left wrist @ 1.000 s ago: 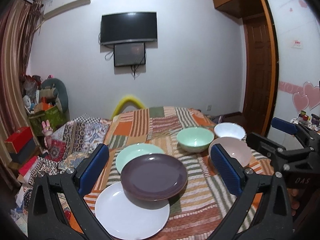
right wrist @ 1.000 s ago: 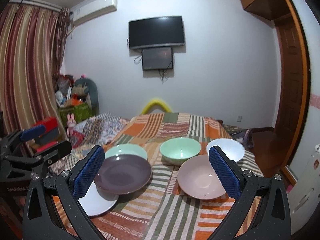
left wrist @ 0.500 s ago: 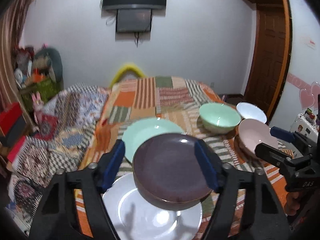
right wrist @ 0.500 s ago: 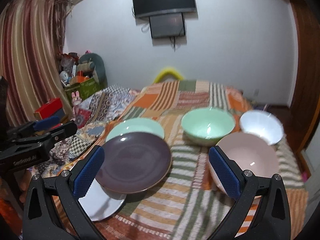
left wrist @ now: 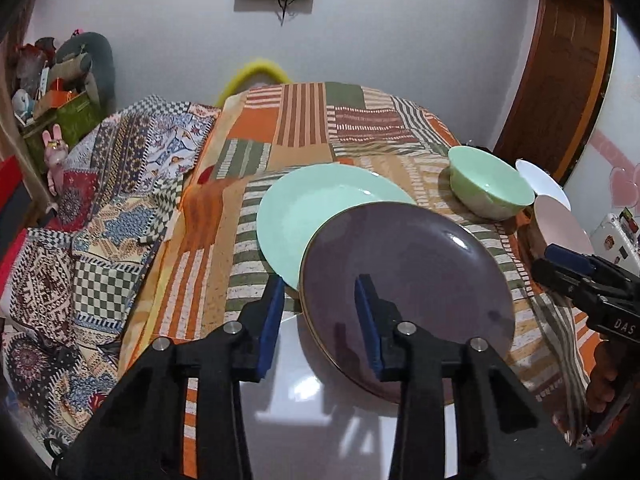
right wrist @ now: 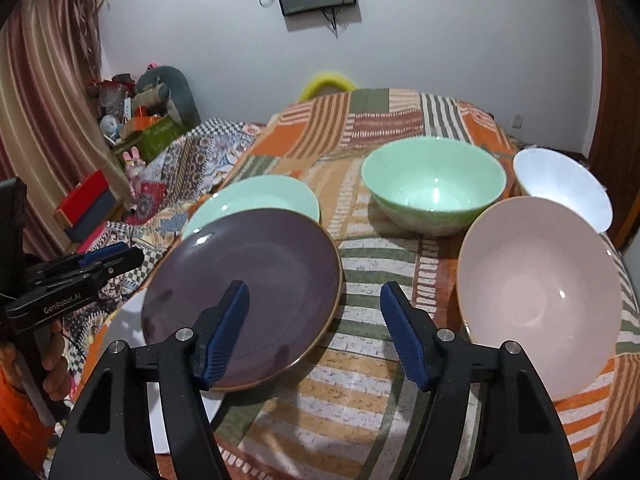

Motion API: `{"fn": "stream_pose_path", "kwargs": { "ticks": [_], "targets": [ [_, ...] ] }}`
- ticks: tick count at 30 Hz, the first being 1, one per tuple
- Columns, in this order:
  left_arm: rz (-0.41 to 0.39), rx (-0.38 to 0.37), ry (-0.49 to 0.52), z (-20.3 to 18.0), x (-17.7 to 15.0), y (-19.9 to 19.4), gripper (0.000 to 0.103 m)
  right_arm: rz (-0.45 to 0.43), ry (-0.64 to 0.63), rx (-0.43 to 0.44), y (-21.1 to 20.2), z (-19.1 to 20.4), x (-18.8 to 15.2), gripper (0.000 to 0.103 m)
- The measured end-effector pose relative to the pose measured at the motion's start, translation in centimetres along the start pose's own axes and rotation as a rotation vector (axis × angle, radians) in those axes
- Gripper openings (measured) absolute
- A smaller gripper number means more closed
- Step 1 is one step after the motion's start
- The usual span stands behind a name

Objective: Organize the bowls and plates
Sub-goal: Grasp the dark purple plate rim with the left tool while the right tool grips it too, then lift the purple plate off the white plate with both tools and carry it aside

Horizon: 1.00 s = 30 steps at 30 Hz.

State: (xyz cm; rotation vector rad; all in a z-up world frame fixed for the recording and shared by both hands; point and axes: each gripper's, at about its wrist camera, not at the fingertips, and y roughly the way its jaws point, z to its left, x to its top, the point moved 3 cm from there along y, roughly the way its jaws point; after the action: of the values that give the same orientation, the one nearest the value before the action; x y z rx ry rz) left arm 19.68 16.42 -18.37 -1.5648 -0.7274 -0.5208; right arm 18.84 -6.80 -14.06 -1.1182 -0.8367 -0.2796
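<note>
purple plate [left wrist: 408, 276] lies just ahead of my left claw [left wrist: 320, 312], its rim between the closing jaws, not yet pinched; my right claw [right wrist: 314, 332] also closes, empty, beside the pink bowl [right wrist: 536, 292].

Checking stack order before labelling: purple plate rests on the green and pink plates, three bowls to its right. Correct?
Not quite. The purple plate rests on the green plate and a white plate, not a pink one, as the left wrist view shows. Three bowls to its right stands.

plates: 3 – purple plate [right wrist: 244, 292], mint plate [left wrist: 320, 208], white plate [left wrist: 320, 420]
bowls: 3 – mint bowl [right wrist: 432, 188], pink bowl [right wrist: 536, 296], white bowl [right wrist: 560, 188]
</note>
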Motion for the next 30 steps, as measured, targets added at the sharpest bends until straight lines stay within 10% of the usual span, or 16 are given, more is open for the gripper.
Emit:
{"fn": "stream_pose_path", "kwargs": {
  "ticks": [30],
  "targets": [
    [0.129, -0.079, -0.033, 1.7, -1.0, 4.2, 0.016, 0.175, -0.046, 0.014, 5.3, 0.0, -0.5, 0.033]
  ]
}}
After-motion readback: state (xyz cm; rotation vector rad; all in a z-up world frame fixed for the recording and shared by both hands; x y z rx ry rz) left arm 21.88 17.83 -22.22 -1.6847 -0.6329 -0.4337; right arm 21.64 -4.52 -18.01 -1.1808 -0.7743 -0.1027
